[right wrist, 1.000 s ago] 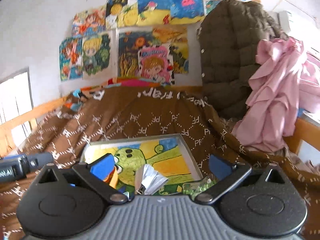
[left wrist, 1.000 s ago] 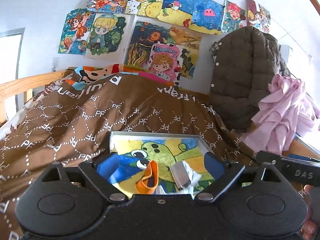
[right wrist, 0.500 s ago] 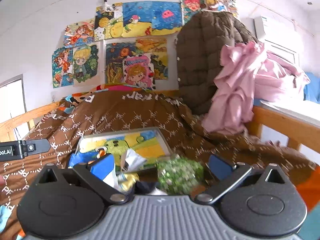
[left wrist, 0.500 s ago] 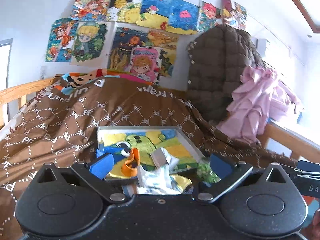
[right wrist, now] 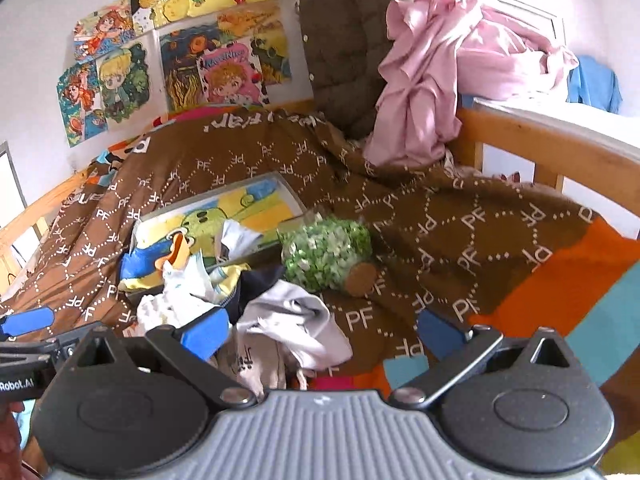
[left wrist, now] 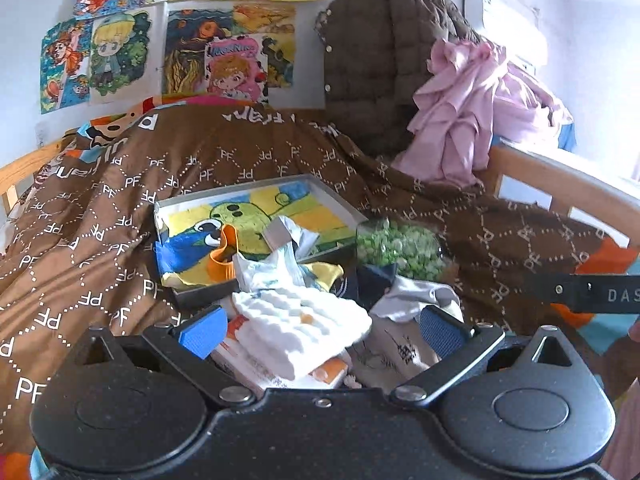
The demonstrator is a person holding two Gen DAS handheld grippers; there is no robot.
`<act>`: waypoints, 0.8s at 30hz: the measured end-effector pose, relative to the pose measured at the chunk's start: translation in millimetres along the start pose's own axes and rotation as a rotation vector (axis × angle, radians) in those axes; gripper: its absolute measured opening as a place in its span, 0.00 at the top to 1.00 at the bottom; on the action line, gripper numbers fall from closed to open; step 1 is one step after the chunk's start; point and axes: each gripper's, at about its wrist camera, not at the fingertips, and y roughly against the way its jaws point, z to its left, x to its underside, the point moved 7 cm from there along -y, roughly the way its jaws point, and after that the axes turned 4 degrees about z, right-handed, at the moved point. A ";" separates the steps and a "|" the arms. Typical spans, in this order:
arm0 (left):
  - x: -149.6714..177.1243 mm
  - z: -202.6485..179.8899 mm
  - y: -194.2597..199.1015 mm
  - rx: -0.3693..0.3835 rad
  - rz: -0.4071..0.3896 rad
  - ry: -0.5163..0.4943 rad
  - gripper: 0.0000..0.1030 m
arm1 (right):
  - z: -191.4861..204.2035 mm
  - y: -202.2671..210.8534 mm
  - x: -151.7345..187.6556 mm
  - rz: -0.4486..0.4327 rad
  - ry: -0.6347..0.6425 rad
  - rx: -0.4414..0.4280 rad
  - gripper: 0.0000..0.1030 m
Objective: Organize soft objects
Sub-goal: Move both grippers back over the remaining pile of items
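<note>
Blue-padded fingers of your left gripper (left wrist: 320, 330) stand wide apart, gripping nothing, with a white quilted cloth (left wrist: 302, 326) lying between them on the brown blanket (left wrist: 100, 216). Your right gripper (right wrist: 320, 330) is equally spread and empty above a pale grey garment (right wrist: 296, 322). Behind the clothes pile sits a shallow tray (left wrist: 340, 204).

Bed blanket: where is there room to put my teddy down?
Bare brown blanket lies right of the green fluffy toy, below the pink cloth. Crowded: the picture tray and the clothes pile before it.
</note>
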 end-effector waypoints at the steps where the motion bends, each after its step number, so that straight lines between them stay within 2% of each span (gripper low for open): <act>1: 2.5 -0.8 -2.1 -0.006 0.015 -0.009 0.01 | -0.5 -2.7 1.3 0.016 -0.002 0.002 0.00; 4: 9.0 -1.8 -12.2 -0.020 0.079 -0.026 0.01 | -0.5 -13.6 6.6 0.082 -0.001 0.013 0.00; 9: 22.0 -0.6 -29.5 0.018 0.201 0.002 0.01 | 6.0 -30.0 15.9 0.170 0.033 0.020 0.00; 16: 27.5 0.6 -37.8 0.017 0.242 0.001 0.01 | 14.1 -42.4 22.5 0.233 0.059 0.007 0.00; 24: 34.5 12.9 -56.3 0.020 0.321 0.067 0.01 | 24.1 -61.9 28.8 0.319 0.104 -0.010 0.00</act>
